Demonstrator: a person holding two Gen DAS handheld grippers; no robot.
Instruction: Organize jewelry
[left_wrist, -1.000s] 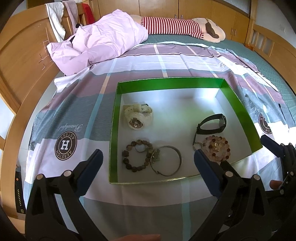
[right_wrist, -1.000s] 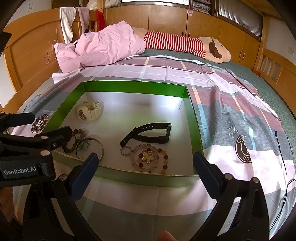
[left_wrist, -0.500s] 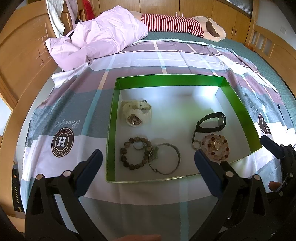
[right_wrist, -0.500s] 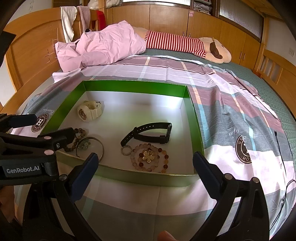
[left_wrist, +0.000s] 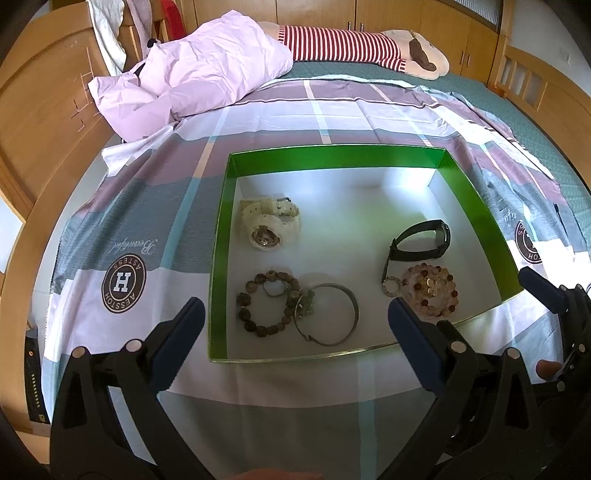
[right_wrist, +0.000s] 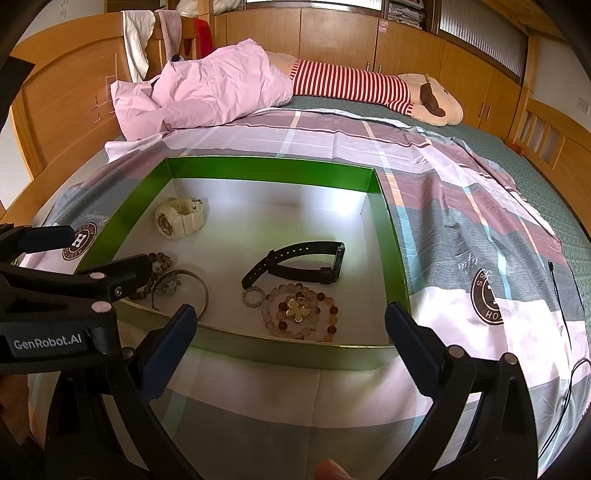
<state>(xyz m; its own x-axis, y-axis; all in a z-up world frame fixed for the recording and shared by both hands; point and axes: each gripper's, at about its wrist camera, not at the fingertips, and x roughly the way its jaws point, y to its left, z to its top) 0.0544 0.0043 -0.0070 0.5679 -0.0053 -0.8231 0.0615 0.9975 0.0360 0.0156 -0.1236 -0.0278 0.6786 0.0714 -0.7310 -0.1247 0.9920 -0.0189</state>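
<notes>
A green-walled tray (left_wrist: 332, 157) (right_wrist: 391, 236) with a white floor lies on the bedspread. Inside it are a cream watch (left_wrist: 269, 225) (right_wrist: 181, 219), a brown bead bracelet (left_wrist: 267, 302) (right_wrist: 160, 262), a metal bangle (left_wrist: 327, 314) (right_wrist: 184, 290), a black watch (left_wrist: 421, 242) (right_wrist: 299, 264), a small ring (left_wrist: 392, 287) (right_wrist: 253, 297) and a pink bead bracelet with a gold charm (left_wrist: 432, 290) (right_wrist: 299, 312). My left gripper (left_wrist: 293, 332) is open before the tray's near edge. My right gripper (right_wrist: 288, 328) is open too, nothing between its fingers.
A crumpled pink quilt (left_wrist: 195, 74) (right_wrist: 207, 92) and a striped plush toy (left_wrist: 354, 46) (right_wrist: 369, 86) lie at the far end of the bed. Wooden bed frame (left_wrist: 44, 110) runs along the left. A thin black cable (right_wrist: 561, 302) lies on the right.
Both grippers have drawn back slightly from the tray, so it sits a little farther off in both views. Nothing in the tray has moved.
</notes>
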